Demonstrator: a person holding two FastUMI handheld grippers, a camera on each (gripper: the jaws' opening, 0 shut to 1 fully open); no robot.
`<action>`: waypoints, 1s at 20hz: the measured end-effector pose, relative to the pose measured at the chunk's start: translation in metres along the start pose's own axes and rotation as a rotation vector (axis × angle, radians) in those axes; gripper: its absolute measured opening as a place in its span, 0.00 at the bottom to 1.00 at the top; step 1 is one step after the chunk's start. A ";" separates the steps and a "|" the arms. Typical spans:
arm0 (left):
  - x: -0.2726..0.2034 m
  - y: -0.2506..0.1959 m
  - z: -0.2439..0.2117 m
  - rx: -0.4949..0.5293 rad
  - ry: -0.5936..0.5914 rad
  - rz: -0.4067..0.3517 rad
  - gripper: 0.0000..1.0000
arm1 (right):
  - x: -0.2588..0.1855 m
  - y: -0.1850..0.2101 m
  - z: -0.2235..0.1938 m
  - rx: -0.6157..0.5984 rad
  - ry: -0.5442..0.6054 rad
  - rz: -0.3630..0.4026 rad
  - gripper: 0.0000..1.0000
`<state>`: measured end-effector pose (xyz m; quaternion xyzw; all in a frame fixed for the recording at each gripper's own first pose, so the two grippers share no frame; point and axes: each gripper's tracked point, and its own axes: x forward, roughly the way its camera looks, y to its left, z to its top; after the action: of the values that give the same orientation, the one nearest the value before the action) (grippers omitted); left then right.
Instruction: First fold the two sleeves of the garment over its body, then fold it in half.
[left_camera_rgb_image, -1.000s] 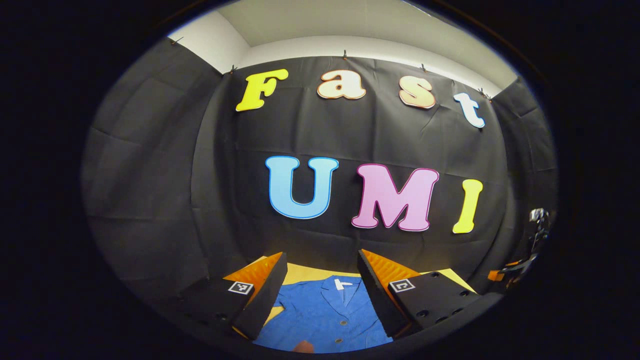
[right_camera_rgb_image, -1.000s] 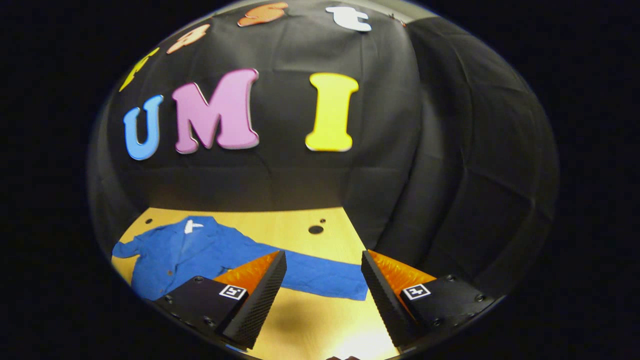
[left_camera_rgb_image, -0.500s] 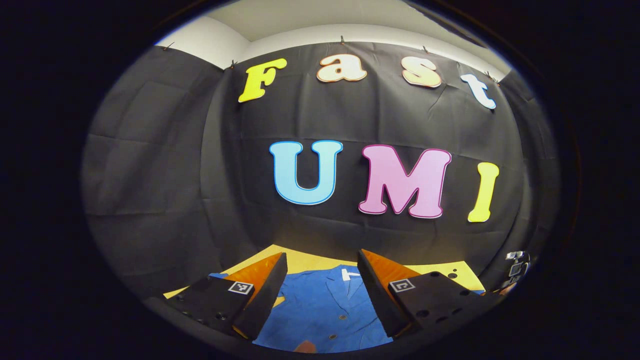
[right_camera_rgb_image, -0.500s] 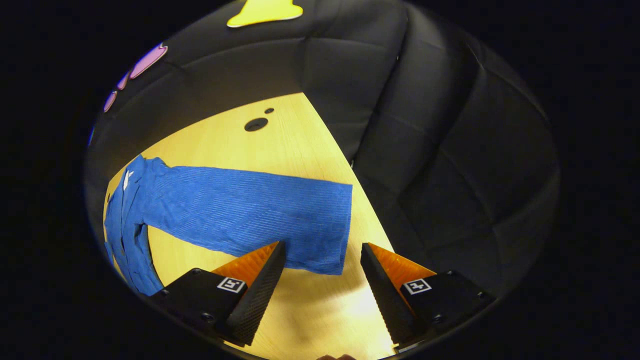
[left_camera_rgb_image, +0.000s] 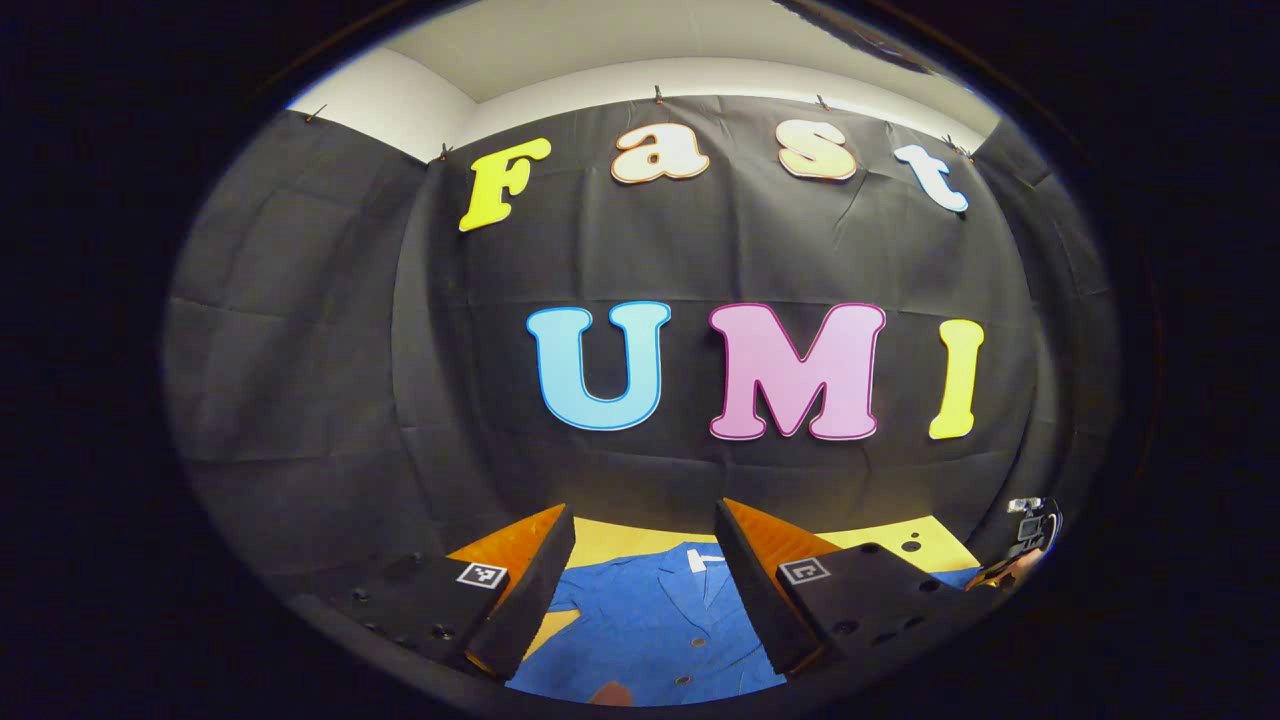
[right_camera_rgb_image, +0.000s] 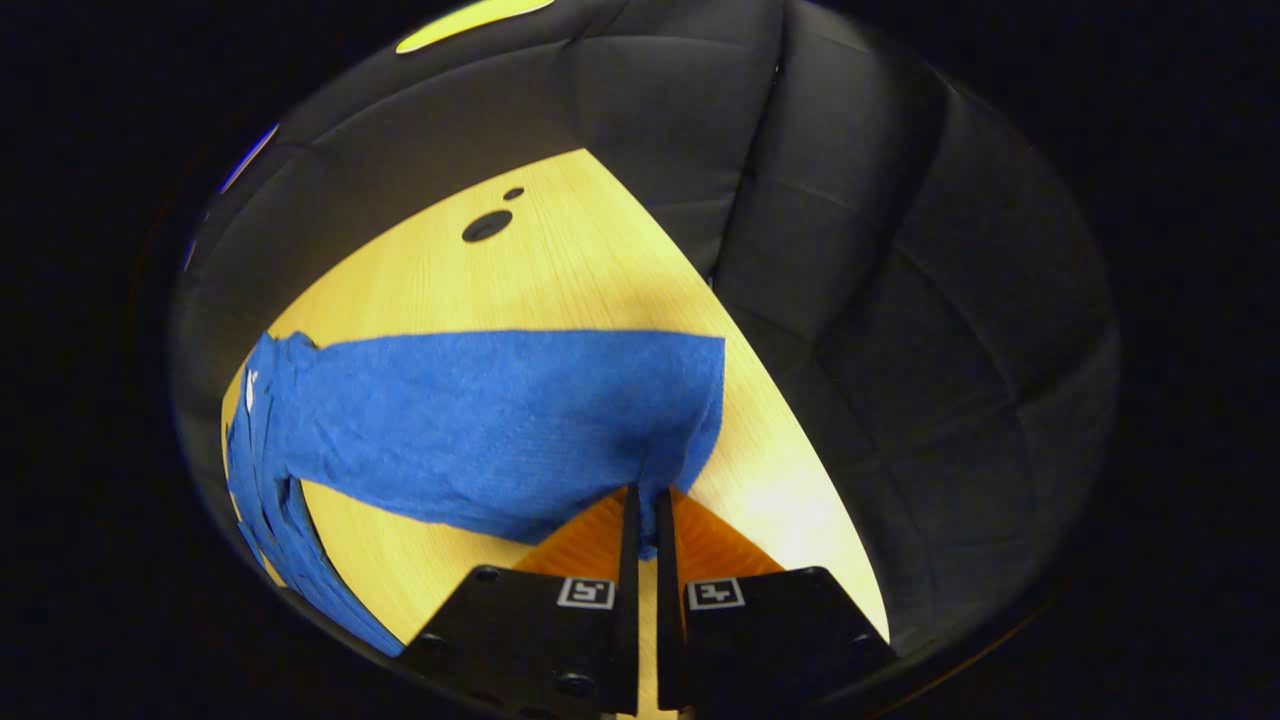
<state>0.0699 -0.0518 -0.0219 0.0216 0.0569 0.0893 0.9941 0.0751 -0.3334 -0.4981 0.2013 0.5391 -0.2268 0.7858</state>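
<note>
A blue buttoned jacket lies flat on the yellow wooden table, collar toward the back wall. My left gripper hovers open above its chest, nothing between the fingers. In the right gripper view one long blue sleeve stretches across the table, the jacket's body bunched at the far left. My right gripper is shut on the sleeve's cuff edge, the cloth pinched between both fingers. Far off at the right edge of the left gripper view the other gripper shows near the table.
Black cloth walls close in the table at the back and on the right. Two dark round holes sit in the tabletop beyond the sleeve. The table's right edge runs close beside the cuff.
The right gripper moved down onto the sleeve's cuff and went from open to shut on it. The left gripper barely shifted, staying open over the jacket.
</note>
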 end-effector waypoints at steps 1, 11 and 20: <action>-0.003 0.008 -0.001 0.000 0.003 0.002 0.81 | -0.002 -0.003 -0.001 0.002 0.008 -0.004 0.08; -0.025 0.081 -0.023 -0.065 0.018 0.011 0.81 | -0.109 0.078 0.047 -0.149 -0.314 -0.004 0.05; -0.038 0.170 -0.027 -0.142 -0.011 0.048 0.81 | -0.246 0.288 0.092 -0.249 -0.539 0.264 0.04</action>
<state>0.0003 0.1090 -0.0352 -0.0473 0.0444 0.1168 0.9910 0.2326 -0.1156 -0.2153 0.1048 0.3046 -0.1003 0.9414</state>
